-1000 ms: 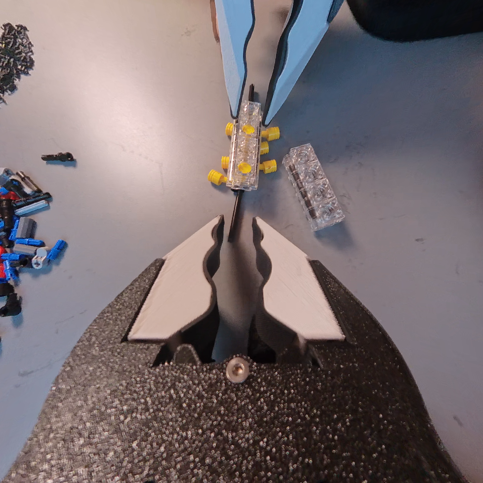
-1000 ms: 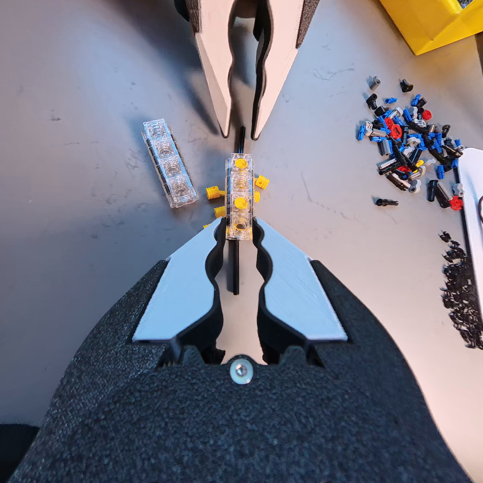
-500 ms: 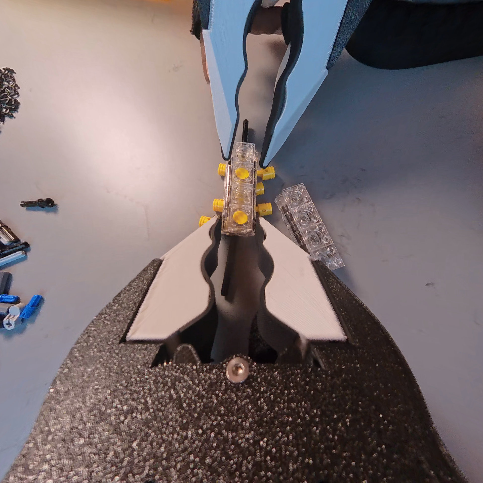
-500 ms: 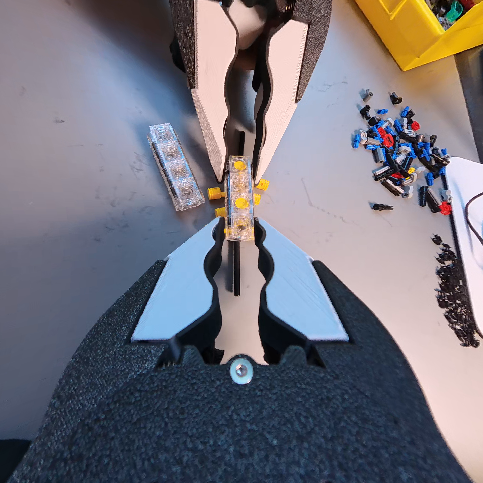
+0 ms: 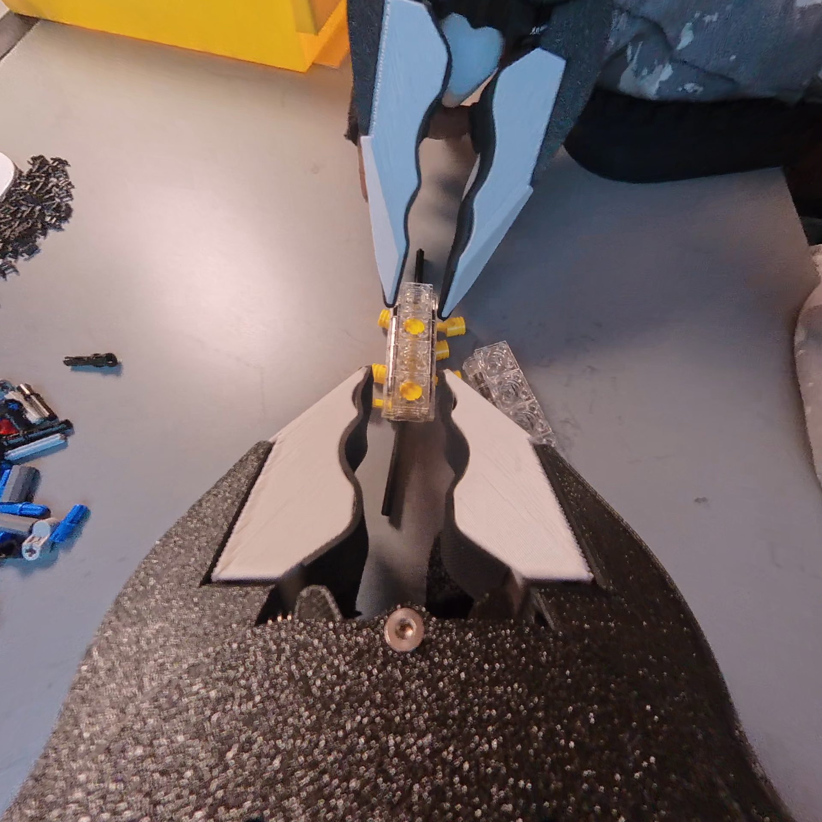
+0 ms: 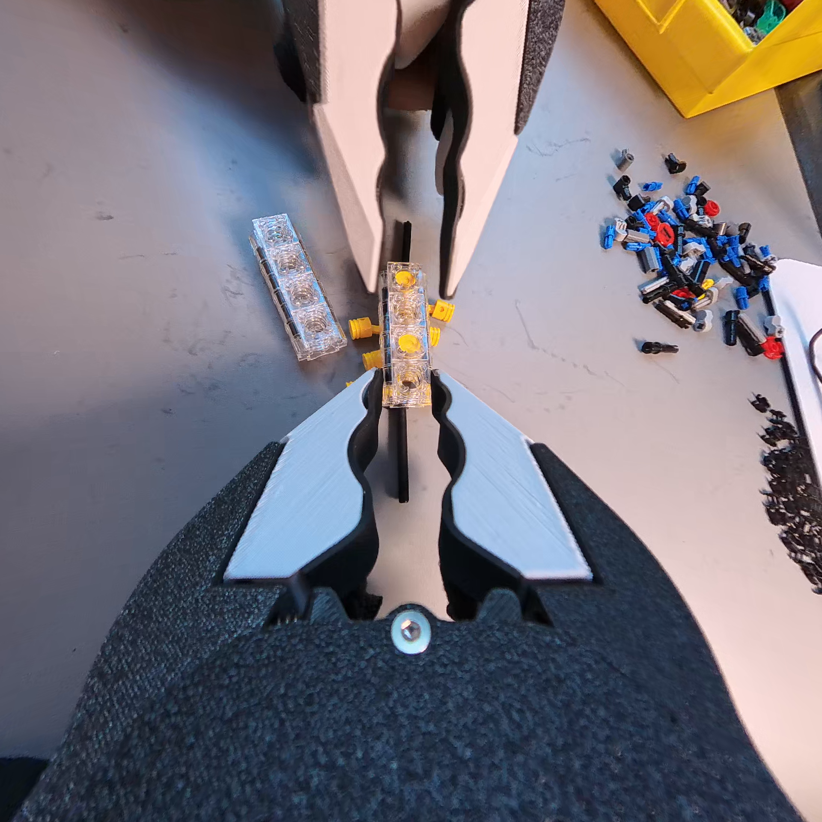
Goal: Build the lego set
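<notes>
Lego assembly [image 6: 405,340] hangs between two opposed grippers above the grey table [image 6: 133,400]: a clear row of bricks with yellow pistons sticking out both sides and a black axle [image 6: 397,453] running through its length. In the right wrist view, the right gripper [image 6: 404,386] points forward along the assembly, its fingertips [image 6: 356,391] closed against the near end of the clear bricks, with the axle's free end reaching back between the fingers. Facing it from the far side, the left gripper [image 6: 408,291] brackets the far end; its jaws sit a little wider than the brick, and I cannot tell whether they touch it. In the left wrist view, that gripper [image 5: 409,382] straddles the brick [image 5: 411,356] with a gap on each side, and the right gripper [image 5: 414,311] pinches the opposite end.

On the table, left of the assembly in the right view, lies a second clear brick row [image 6: 297,287], apart from it. To the right is a scatter of small blue, black, red and grey parts [image 6: 694,262], and farther right a heap of tiny black pieces [image 6: 791,493]. A yellow bin [image 6: 694,58] stands at the far right corner.
</notes>
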### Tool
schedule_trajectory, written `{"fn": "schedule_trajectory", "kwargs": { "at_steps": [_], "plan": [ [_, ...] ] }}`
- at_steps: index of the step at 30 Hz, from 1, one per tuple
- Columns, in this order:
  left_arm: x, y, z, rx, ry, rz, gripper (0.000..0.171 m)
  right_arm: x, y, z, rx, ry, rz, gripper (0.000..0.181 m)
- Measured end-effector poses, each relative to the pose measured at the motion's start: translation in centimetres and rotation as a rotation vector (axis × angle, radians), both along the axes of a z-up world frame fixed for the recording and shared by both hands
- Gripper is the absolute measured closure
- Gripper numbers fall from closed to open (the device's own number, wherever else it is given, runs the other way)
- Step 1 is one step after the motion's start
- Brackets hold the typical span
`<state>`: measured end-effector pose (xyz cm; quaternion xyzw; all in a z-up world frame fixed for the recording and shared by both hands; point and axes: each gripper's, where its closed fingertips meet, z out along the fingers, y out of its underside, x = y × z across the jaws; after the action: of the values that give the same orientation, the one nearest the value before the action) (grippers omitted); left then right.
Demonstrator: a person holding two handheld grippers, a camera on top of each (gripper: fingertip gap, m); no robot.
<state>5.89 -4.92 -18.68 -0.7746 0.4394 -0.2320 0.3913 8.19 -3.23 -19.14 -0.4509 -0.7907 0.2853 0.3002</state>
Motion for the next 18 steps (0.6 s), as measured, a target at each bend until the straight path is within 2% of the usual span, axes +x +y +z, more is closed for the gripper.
{"fn": "schedule_trajectory", "kwargs": {
  "at_steps": [2, 8, 14, 18],
  "plan": [
    [0.0, 0.2, -0.4, -0.013, 0.007, 0.006, 0.149, -0.1, 0.0, 0.0, 0.002, 0.002, 0.001, 0.16],
    [0.1, 0.1, -0.4, -0.091, -0.053, 0.008, 0.15, 0.2, 0.1, -0.1, 0.021, 0.003, 0.004, 0.158],
    [-0.1, 0.3, -0.4, -0.185, -0.111, 0.022, 0.151, 1.1, 0.1, 0.4, 0.044, 0.006, 0.029, 0.136],
    [-0.2, 0.5, -0.3, -0.34, -0.175, 0.025, 0.151, 1.1, 0.1, -0.5, 0.105, -0.015, 0.042, 0.127]
  ]
}}
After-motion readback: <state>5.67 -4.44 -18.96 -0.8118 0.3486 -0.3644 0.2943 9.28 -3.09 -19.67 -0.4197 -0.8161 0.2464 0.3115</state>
